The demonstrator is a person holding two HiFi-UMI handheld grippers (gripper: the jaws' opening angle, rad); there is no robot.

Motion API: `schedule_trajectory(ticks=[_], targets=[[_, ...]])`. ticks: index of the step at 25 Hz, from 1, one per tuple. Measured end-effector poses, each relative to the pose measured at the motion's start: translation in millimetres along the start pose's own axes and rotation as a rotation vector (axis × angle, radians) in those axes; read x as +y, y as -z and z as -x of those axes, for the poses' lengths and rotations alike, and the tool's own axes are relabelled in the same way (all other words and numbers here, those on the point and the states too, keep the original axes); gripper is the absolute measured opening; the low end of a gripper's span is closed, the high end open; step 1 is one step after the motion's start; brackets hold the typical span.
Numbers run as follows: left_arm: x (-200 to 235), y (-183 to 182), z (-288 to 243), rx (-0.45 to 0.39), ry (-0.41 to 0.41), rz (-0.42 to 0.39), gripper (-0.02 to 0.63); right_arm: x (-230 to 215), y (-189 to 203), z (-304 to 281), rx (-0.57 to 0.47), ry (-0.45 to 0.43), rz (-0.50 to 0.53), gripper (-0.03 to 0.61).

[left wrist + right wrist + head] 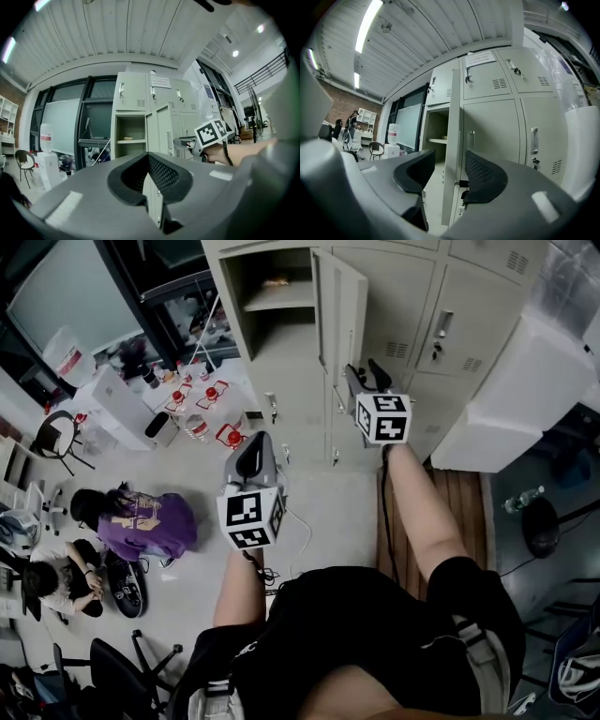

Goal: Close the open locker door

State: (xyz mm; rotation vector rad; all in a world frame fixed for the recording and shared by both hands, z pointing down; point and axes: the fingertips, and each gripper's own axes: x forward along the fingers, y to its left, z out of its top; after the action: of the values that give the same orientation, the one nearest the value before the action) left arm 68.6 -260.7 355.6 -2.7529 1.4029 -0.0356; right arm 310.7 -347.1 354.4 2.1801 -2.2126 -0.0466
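Pale grey steel lockers (469, 306) stand along the far side. A big white box (525, 390) sits just right of them, and red-topped containers (214, 395) are on the floor by their left end. Well off to the near left, a person in purple (150, 526) sits on the floor beside another person.

The open locker door (339, 310) swings out toward me from an upper compartment, whose shelf (279, 298) shows to the door's left. My right gripper (366, 376) is up near the door's lower part, jaws spread wide and released. In the right gripper view the door's latch edge shows in the gap between the pads, touching neither. My left gripper (253, 457) hangs lower and nearer, left of the door, jaws drawn nearly together on nothing.
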Motion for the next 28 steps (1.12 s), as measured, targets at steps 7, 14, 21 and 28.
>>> schedule_trajectory(ticks=[7,14,21,28], targets=[[16,5,3,0.008,-0.017,-0.001,0.0,-7,19,-27,0.056,0.028,0.004,0.187],[26,10,2,0.018,-0.027,-0.002,0.0,-8,22,-31,0.048,0.038,-0.024,0.104],[28,15,0,0.025,-0.031,0.009,0.0,10,20,-34,0.07,-0.014,-0.026,0.107],[35,15,7,0.024,-0.046,0.01,0.0,49,18,-44,0.102,-0.067,-0.024,0.118]])
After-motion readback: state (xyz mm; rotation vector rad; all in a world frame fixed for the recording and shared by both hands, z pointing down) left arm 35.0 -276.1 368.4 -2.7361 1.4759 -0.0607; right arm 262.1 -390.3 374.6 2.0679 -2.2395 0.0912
